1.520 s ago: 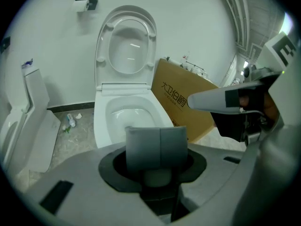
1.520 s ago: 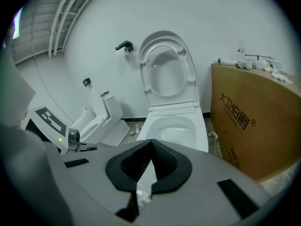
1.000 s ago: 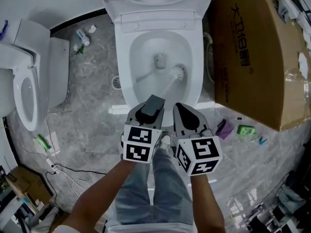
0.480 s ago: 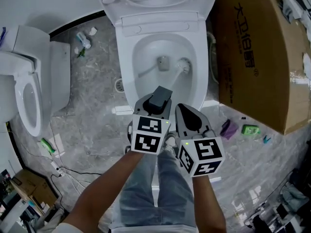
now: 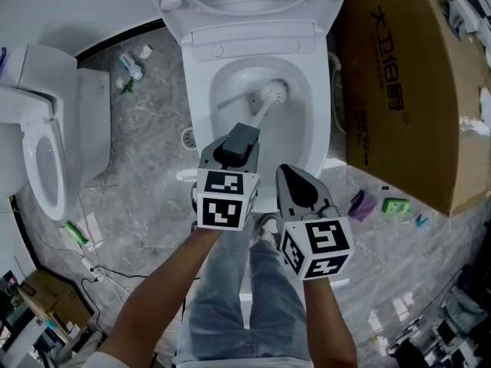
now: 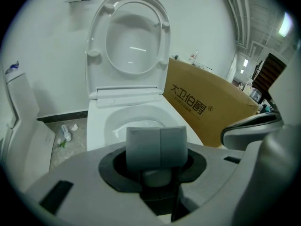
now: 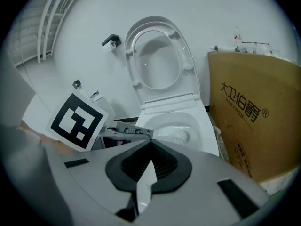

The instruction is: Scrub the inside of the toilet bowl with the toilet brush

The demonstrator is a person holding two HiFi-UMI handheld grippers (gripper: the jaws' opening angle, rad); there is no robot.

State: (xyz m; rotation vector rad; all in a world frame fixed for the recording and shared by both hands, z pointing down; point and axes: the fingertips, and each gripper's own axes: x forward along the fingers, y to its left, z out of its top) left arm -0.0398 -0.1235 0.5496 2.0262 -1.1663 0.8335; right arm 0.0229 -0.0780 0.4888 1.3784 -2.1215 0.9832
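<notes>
The white toilet bowl (image 5: 307, 140) stands open at the top centre of the head view, its lid (image 6: 129, 41) raised. The toilet brush has its white head (image 5: 274, 92) at the back of the bowl, over the drain. Its handle slants down toward me, and its grey end (image 6: 156, 147) sits between the left gripper's jaws. My left gripper (image 5: 239, 140) is shut on that handle, above the bowl's front rim. My right gripper (image 5: 294, 181) hangs beside it to the right, shut and holding nothing. The brush head (image 7: 181, 135) also shows in the right gripper view.
A large cardboard box (image 5: 414, 75) stands tight against the toilet's right side. A second toilet (image 5: 42, 152) is at the left. A bottle and litter (image 5: 132, 61) lie on the floor at the back left, small green and purple items (image 5: 391, 204) at the right, cables (image 5: 100, 271) at the lower left.
The brush head has swept from the bowl's right side up to the back, near the drain. My left gripper shifted a little left with the handle. The right gripper stayed put.
</notes>
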